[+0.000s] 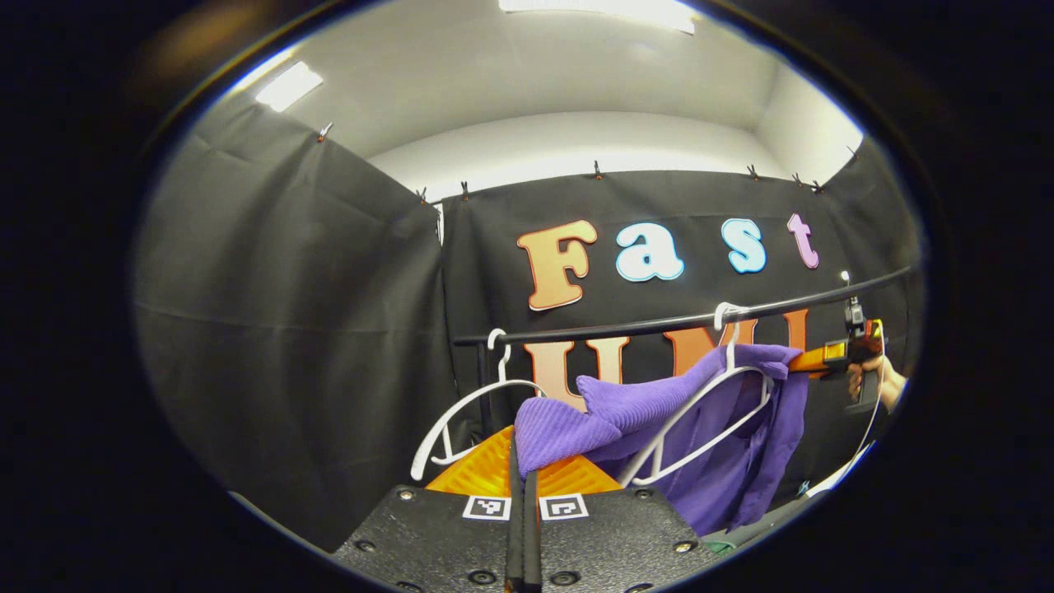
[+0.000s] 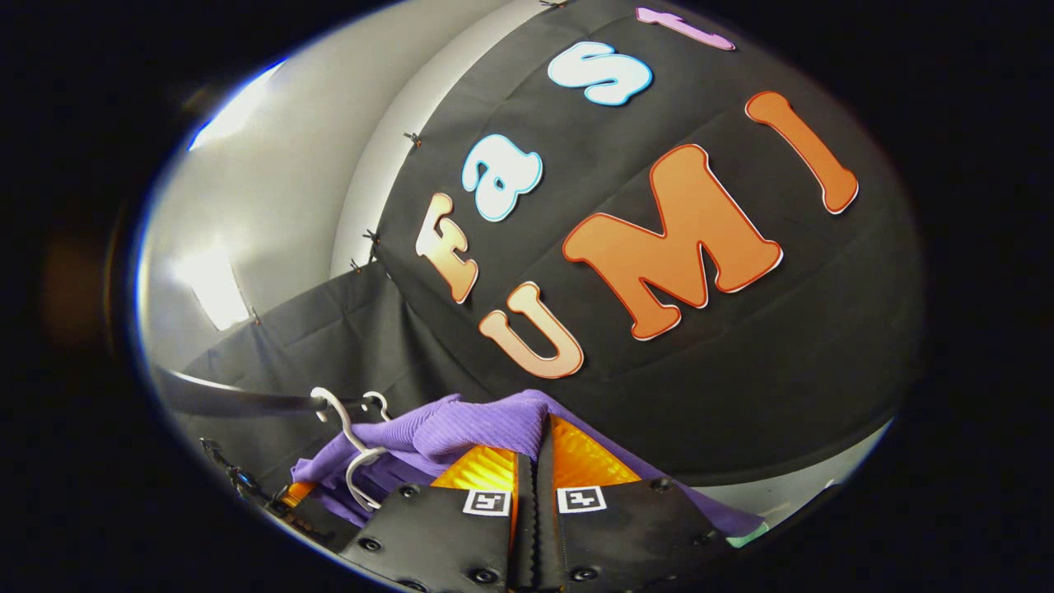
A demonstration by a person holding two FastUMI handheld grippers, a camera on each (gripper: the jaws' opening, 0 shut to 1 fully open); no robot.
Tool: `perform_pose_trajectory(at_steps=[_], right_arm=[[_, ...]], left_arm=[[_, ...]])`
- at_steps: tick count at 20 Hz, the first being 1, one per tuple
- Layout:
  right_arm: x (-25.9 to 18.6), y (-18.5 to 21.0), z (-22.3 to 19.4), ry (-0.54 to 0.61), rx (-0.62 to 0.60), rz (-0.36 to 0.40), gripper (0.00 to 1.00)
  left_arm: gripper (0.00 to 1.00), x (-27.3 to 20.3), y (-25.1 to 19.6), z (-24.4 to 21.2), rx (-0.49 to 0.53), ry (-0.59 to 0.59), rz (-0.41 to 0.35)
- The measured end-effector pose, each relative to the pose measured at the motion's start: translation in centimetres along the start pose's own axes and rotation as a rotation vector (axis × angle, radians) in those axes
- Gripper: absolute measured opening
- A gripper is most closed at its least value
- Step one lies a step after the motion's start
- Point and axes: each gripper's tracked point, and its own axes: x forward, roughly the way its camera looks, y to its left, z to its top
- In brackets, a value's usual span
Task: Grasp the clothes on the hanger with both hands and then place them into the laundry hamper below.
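Left gripper view: the left tool has its two fingers pressed together at the bottom of the view, and a fold of the purple garment is pinched right at their tips. From there the cloth climbs ahead and to the right, draped over a white hanger whose hook sits on the black rail. A second white hanger hangs bare just left of the tool. Far right along the rail, the right tool meets the garment's other shoulder, with a hand behind it; whether its fingers are pressed on the cloth is too small to tell from here. The garment's lower hem is cut off by the tool's body.

Right gripper view: heavily tilted. The right tool has its fingers closed together, and purple cloth is bunched over their tips. Left of it, two white hanger hooks ride the rail. The left tool is barely visible low on the left, mostly hidden.
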Motion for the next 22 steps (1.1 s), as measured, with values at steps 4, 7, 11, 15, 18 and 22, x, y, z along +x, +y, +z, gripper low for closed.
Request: perform_pose_trajectory(at_steps=[4, 7, 11, 15, 18, 22], right_arm=[[0.3, 0.2, 2.1, -0.014, -0.032, -0.011, 0.07], [1.0, -0.1, 3.0, -0.024, -0.032, -0.029, 0.07], [1.7, -2.1, 2.3, -0.005, -0.026, -0.079, 0.07], [2.1, -4.3, 0.2, 0.042, -0.026, -0.131, 0.07], [2.0, -6.0, -1.3, 0.072, -0.027, -0.168, 0.0], [1.5, -7.9, -3.5, 0.107, -0.008, -0.206, 0.07]], left_arm=[[0.0, 1.4, -0.3, -1.3, -0.021, 0.02, -0.02], [0.0, 2.7, -0.6, -2.2, -0.065, 0.034, -0.036], [0.0, 4.3, -0.5, -4.3, -0.112, 0.077, -0.058], [0.0, 4.9, -0.5, -6.5, -0.163, 0.125, -0.068], [0.0, 4.5, -1.2, -9.1, -0.209, 0.174, -0.08], [0.01, 3.8, -1.6, -12.5, -0.24, 0.238, -0.08]])
